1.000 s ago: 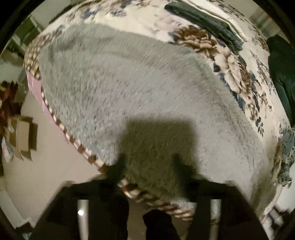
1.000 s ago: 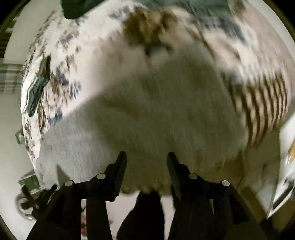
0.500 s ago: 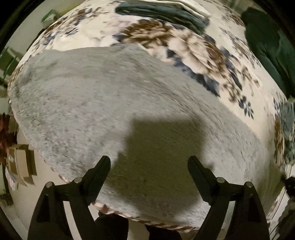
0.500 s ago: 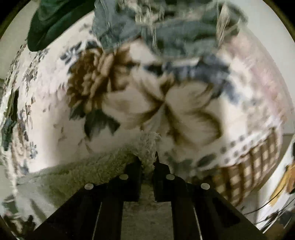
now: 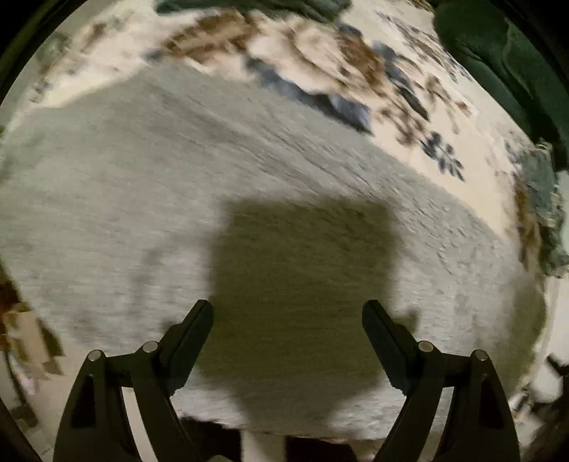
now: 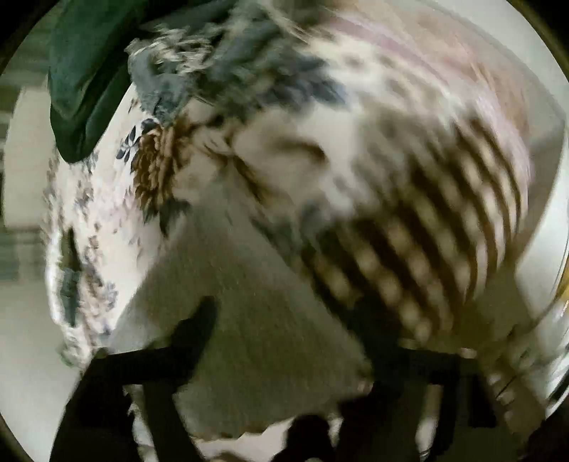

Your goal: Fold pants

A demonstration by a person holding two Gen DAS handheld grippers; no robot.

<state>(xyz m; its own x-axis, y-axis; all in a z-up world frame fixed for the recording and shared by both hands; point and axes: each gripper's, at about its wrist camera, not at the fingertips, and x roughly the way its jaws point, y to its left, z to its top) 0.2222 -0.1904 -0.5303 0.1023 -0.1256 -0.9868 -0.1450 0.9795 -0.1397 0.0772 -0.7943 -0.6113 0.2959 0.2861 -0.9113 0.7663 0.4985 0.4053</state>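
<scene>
The gray fleece pants (image 5: 149, 199) are spread flat across the near part of a bed, lying on a cream bedspread (image 5: 419, 46) printed with big brown and blue flowers. In the left wrist view the fuzzy gray fabric fills most of the picture, reaching right down to the near edge of the bed, and the left gripper (image 5: 287, 311) hangs over it with its two black fingers (image 5: 193, 330) set wide apart and nothing between them. A blocky dark shadow (image 5: 302, 284) from the rig falls on the fabric just ahead of the fingers. Past the far edge of the pants there's a dark green garment (image 5: 505, 67) bunched at the upper right, and a strip of folded dark cloth (image 5: 249, 5) at the top, though that bit is pretty smeared. The right wrist view is badly motion blurred. You can still make out a corner of the pants (image 6: 256, 320) low in the frame, the bedspread's brown checked border (image 6: 409, 256) to the right of it, and the same green garment (image 6: 85, 74) up in the top left. The right gripper (image 6: 284, 320) looks spread open over that corner, one finger (image 6: 193, 330) showing clearly on the left, the other mostly lost in blur on the right, and it doesn't seem to have hold of any fabric.
</scene>
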